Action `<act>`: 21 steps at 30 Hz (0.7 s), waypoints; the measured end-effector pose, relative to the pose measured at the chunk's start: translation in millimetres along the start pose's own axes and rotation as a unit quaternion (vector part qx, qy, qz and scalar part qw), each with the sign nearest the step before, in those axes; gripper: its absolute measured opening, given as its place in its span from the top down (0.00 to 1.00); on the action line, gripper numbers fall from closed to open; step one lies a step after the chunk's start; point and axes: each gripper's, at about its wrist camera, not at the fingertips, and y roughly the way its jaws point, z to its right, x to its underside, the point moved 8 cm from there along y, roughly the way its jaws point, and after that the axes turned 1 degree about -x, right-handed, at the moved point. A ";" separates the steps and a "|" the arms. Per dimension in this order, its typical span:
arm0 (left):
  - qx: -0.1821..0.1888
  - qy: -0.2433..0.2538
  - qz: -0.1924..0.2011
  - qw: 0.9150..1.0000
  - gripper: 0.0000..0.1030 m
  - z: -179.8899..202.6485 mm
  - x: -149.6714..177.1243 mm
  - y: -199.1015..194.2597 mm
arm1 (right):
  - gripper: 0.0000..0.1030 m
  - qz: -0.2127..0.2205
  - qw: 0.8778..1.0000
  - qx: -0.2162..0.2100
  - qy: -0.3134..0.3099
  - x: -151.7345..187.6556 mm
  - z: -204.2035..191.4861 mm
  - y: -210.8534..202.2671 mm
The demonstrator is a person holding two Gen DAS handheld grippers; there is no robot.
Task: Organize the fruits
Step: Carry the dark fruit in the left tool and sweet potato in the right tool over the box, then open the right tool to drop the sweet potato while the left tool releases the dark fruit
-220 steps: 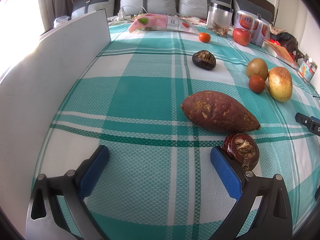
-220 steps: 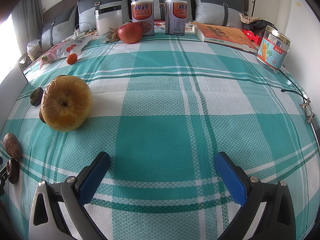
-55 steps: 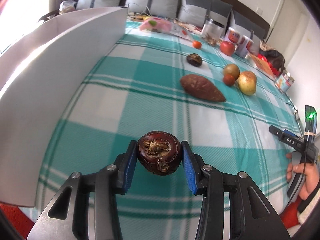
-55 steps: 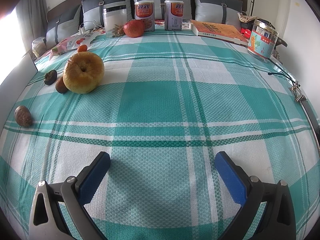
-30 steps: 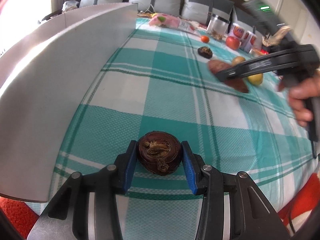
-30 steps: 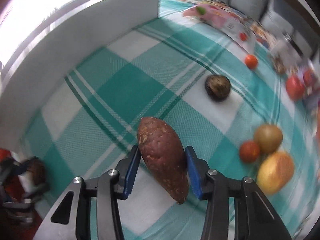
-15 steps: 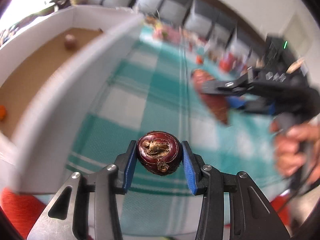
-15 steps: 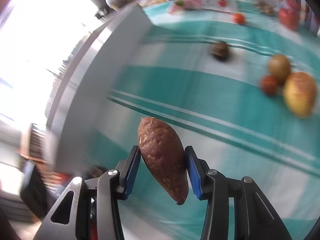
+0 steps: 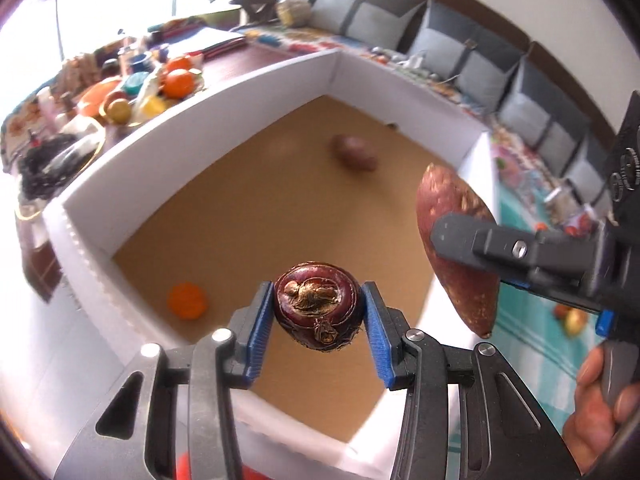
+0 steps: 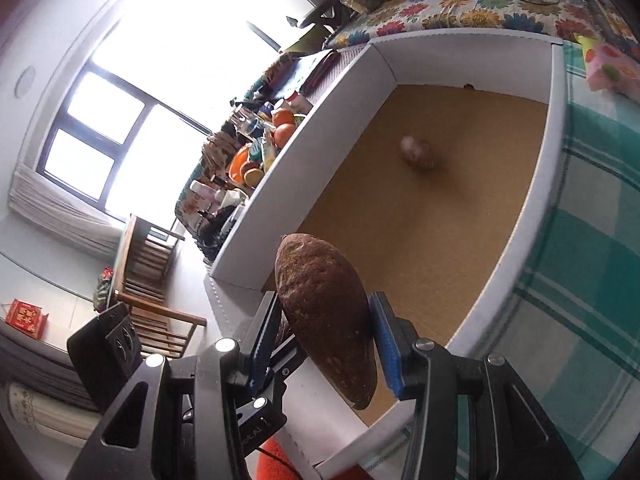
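Below both tools lies the white box (image 9: pixel 192 120): the left tool (image 9: pixel 318 322), jaws opening, carries a water chestnut (image 9: pixel 318 312); the right tool (image 10: pixel 326 338) grips the sweet potato (image 10: pixel 326 316). Next comes dropping both inside.

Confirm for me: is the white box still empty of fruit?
No, the white box already holds an orange fruit and a brown one.

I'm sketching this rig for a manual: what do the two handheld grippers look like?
The left gripper and the right gripper match: black angular frames with triangular cutouts, silver round screw heads, and ribbed blue rectangular finger pads. No sleeve shows.
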 end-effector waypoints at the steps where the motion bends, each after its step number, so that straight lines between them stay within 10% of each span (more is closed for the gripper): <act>1: -0.012 -0.002 0.004 1.000 0.44 -6.2 2.6 -1.7 | 0.54 -0.003 1.000 0.015 -0.013 3.1 0.7 9.0; 3: -0.035 -0.005 0.012 0.999 0.25 -12.5 3.7 -4.3 | 0.47 0.008 0.999 0.032 -0.036 5.5 -1.9 10.0; 7: -0.036 -0.001 0.034 0.999 0.21 -4.4 7.0 -13.6 | 0.05 0.060 0.987 0.113 -0.101 -0.2 3.6 -27.2; 16: 0.006 0.023 0.055 0.998 0.20 54.3 21.1 -37.3 | 0.00 0.197 0.880 0.373 -0.218 20.0 28.4 -183.3; 21: 0.025 0.046 0.059 0.997 0.20 88.3 32.6 -53.1 | 0.00 0.220 0.864 0.409 -0.196 35.7 32.4 -226.7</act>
